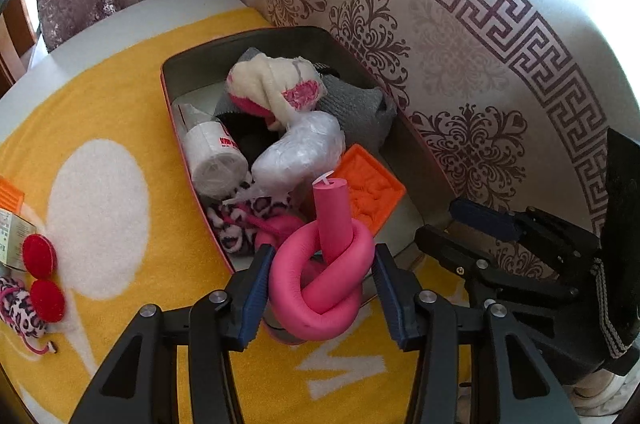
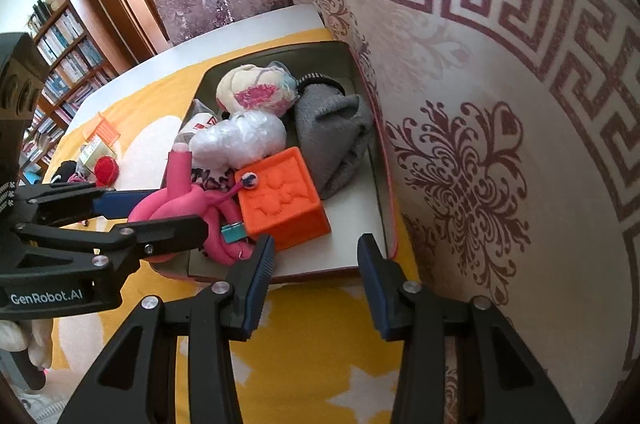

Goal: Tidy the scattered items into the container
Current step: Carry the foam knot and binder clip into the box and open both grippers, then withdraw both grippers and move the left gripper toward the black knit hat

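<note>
Carrying the pink foam knot point(image 1: 320, 276) pinched in my left claw point(image 1: 318, 288), I should clear the container point(image 1: 192, 52) rim before releasing; right claw point(image 2: 316, 280) hangs spread, empty, lower frame.

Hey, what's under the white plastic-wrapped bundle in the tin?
Beneath the white plastic-wrapped bundle lie a leopard-print fabric piece and something black; the grey tin's floor there is covered.

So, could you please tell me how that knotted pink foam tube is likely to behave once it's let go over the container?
The pink foam tube looks soft and light, so it probably squashes. Knotted, with one end upright, it may topple or spring back.
</note>
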A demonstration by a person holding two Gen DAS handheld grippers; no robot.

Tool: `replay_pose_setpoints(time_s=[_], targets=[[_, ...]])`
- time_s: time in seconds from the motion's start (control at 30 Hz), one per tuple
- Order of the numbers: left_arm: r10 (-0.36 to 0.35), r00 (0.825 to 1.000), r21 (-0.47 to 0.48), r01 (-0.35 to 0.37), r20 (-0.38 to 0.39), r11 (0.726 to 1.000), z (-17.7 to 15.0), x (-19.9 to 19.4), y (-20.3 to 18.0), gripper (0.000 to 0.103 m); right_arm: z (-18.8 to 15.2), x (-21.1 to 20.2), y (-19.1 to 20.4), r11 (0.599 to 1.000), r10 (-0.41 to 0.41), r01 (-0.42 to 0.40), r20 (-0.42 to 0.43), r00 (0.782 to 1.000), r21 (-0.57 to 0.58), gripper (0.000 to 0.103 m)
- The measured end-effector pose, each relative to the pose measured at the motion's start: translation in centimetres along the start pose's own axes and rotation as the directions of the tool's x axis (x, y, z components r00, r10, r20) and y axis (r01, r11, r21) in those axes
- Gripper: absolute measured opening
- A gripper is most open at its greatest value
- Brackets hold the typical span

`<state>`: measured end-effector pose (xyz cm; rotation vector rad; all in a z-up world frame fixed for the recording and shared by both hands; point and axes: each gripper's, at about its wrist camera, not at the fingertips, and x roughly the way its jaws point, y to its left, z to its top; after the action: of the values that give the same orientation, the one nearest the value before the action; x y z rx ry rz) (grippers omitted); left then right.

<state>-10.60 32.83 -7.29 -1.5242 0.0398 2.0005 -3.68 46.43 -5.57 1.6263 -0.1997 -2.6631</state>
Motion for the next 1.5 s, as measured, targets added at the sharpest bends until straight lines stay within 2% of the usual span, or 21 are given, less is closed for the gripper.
replay_pose_setpoints(time_s=[0.03,0.07,0.13,0.23,0.43,0.63,0.9,1.23,1.5], targets=[[0.002,1.0,-0.002,-0.002,0.002,1.0,0.0,-0.1,0.0,0.055,0.0,0.0,0.0,1.0,-0.002,0.002,-0.001,1.0,0.003,0.048],[0.004,1.0,-0.006,-0.004,0.005,1.0,0.0,-0.2,0.1,0.065,0.0,0.0,0.0,1.0,0.0,0.0,-0.002,1.0,0.006,0.051],[0.0,1.0,-0.014,0.0,0.015,1.0,0.1,-0.5,0.3,0.071,0.0,0.0,0.1,1.0,0.002,-0.002,-0.001,1.0,0.004,0.056],[-0.013,1.0,-0.02,0.014,0.023,1.0,0.2,-0.8,0.6,0.071,0.1,0.1,0.6,1.0,0.003,-0.003,0.005,1.0,-0.005,0.06],[-0.018,0.999,-0.038,0.019,0.034,0.999,0.0,-1.4,1.2,0.071,0.3,0.2,1.0,1.0,0.004,-0.004,0.008,1.0,-0.008,0.061],[0.012,0.999,-0.061,-0.01,0.042,0.998,-0.5,-2.5,2.6,0.071,0.6,0.3,2.1,1.0,0.018,-0.018,0.014,1.0,-0.023,0.061],[0.075,0.995,-0.138,-0.066,0.065,0.988,-2.0,-4.7,6.1,0.071,1.2,0.1,6.1,0.994,0.066,-0.062,0.034,0.997,-0.087,0.061],[0.204,0.976,-0.266,-0.176,0.082,0.948,-5.1,-8.7,12.9,0.071,1.6,1.3,11.8,0.982,0.113,-0.109,0.018,0.993,-0.152,0.061],[0.27,0.961,-0.342,-0.233,0.063,0.91,-8.4,-11.2,17.6,0.071,1.2,2.5,16.7,0.97,0.14,-0.141,-0.02,0.99,-0.196,0.061]])
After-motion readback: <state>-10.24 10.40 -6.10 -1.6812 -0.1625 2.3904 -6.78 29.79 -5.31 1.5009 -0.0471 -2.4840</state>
